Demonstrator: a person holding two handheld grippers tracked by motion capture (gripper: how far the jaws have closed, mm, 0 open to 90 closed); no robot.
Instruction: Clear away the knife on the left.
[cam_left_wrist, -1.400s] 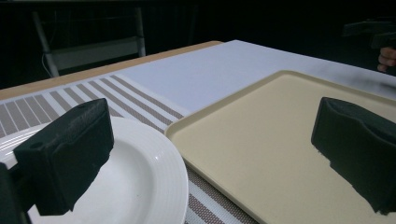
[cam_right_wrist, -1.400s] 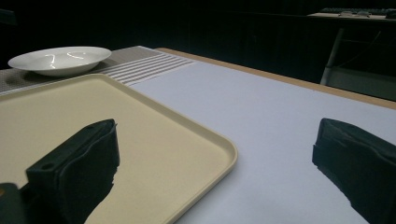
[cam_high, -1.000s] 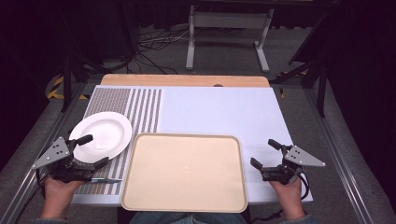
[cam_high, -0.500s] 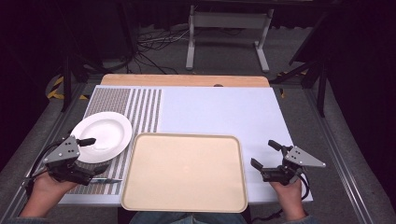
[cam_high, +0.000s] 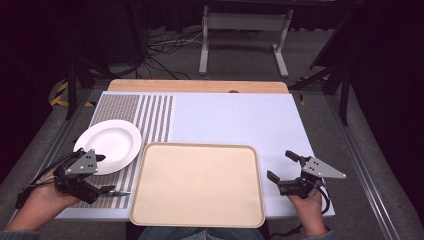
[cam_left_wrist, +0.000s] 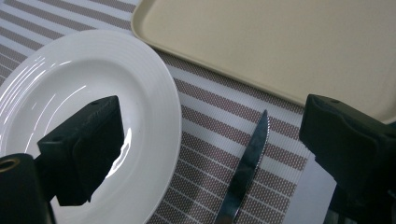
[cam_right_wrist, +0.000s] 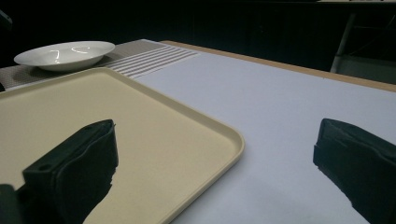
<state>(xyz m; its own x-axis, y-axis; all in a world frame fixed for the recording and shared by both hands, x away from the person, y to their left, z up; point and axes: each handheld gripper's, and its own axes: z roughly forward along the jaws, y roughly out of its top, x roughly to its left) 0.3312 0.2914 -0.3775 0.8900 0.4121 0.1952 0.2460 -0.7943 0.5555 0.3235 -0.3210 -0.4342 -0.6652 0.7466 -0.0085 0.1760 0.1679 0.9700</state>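
2 items by the left gripper (cam_high: 102, 172): knife (cam_left_wrist: 245, 170), plate (cam_left_wrist: 88, 100), both unmarked.

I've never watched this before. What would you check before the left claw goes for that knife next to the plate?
1. Left gripper jaws open, nothing between them: ok.
2. Knife lies flat on the striped mat, free of other things: ok.
3. Plate apart from the knife: ok.
4. Tray bare, room to set things: ok.
5. Right gripper open and off to the side: ok.
6. Knife handle: cannot tell.
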